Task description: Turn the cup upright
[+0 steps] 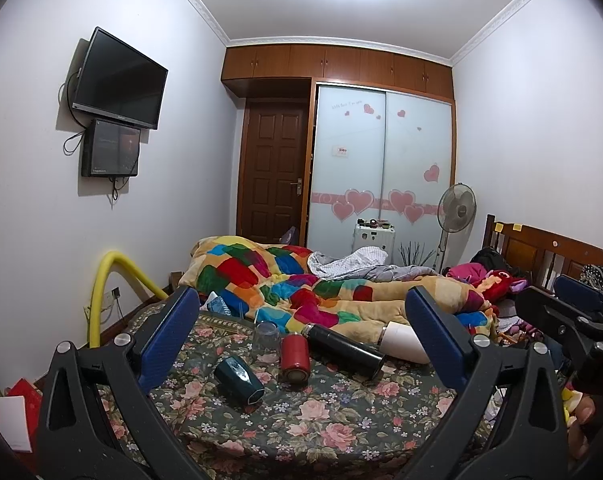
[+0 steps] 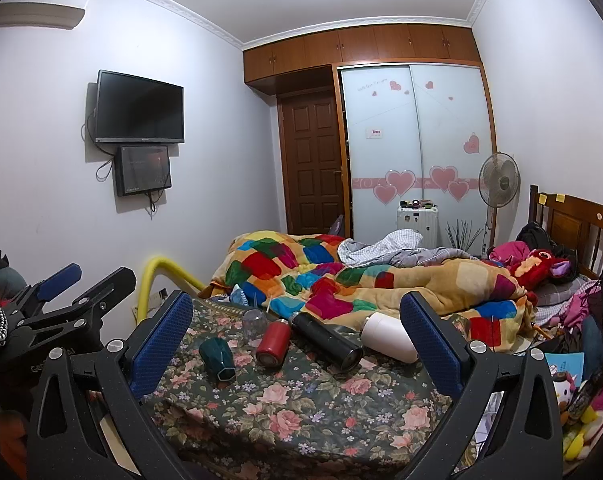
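Several cups lie on the floral bed cover: a dark green faceted cup on its side, a red cup on its side, a long black flask on its side, a white cup on its side, and a clear glass standing mouth down. In the right wrist view they show as green, red, black, white and clear. My left gripper is open and empty, back from the cups. My right gripper is open and empty, also back from them.
A patchwork blanket is heaped behind the cups. Toys and clothes lie at the right by the wooden headboard. A yellow tube arches at the left. The right gripper shows in the left view, the left gripper in the right view.
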Action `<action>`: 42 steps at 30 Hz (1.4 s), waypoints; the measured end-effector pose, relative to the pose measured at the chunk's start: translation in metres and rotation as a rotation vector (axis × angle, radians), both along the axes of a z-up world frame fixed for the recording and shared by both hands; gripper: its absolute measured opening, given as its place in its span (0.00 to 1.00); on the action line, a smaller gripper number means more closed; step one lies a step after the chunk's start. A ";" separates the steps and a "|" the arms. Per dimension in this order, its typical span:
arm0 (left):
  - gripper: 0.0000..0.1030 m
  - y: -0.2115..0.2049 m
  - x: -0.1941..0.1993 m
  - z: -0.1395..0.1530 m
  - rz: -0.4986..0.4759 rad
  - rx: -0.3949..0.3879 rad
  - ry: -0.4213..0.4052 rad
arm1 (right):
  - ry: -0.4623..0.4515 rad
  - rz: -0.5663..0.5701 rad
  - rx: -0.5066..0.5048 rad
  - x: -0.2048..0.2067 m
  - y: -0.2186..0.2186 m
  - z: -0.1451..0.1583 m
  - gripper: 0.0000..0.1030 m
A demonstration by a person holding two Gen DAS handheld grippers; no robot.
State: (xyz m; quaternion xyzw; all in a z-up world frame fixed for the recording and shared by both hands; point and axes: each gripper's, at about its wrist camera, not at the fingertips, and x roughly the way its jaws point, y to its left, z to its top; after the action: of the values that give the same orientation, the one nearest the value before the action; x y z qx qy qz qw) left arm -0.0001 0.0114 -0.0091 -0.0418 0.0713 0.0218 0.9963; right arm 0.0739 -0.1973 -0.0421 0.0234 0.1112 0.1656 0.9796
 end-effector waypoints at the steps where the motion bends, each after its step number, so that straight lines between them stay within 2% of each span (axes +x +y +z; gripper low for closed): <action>1: 1.00 0.000 0.000 0.000 0.001 0.001 0.000 | 0.001 0.001 0.000 -0.001 0.000 0.000 1.00; 21: 1.00 0.000 0.006 0.000 -0.003 0.003 -0.004 | 0.026 0.004 -0.007 0.007 0.000 -0.006 1.00; 30: 1.00 0.005 0.029 -0.010 0.029 -0.013 0.024 | 0.062 0.006 -0.021 0.027 0.002 -0.014 1.00; 37: 1.00 0.031 0.079 -0.048 0.125 -0.071 0.152 | 0.122 -0.015 -0.045 0.052 0.004 -0.031 1.00; 42: 1.00 0.058 0.133 -0.104 0.229 -0.101 0.342 | 0.195 -0.039 -0.044 0.079 0.000 -0.050 1.00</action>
State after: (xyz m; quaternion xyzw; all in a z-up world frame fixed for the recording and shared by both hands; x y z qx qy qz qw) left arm 0.1329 0.0697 -0.1128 -0.0950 0.2354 0.1380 0.9574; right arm 0.1526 -0.1977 -0.0918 0.0199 0.2093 0.1408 0.9675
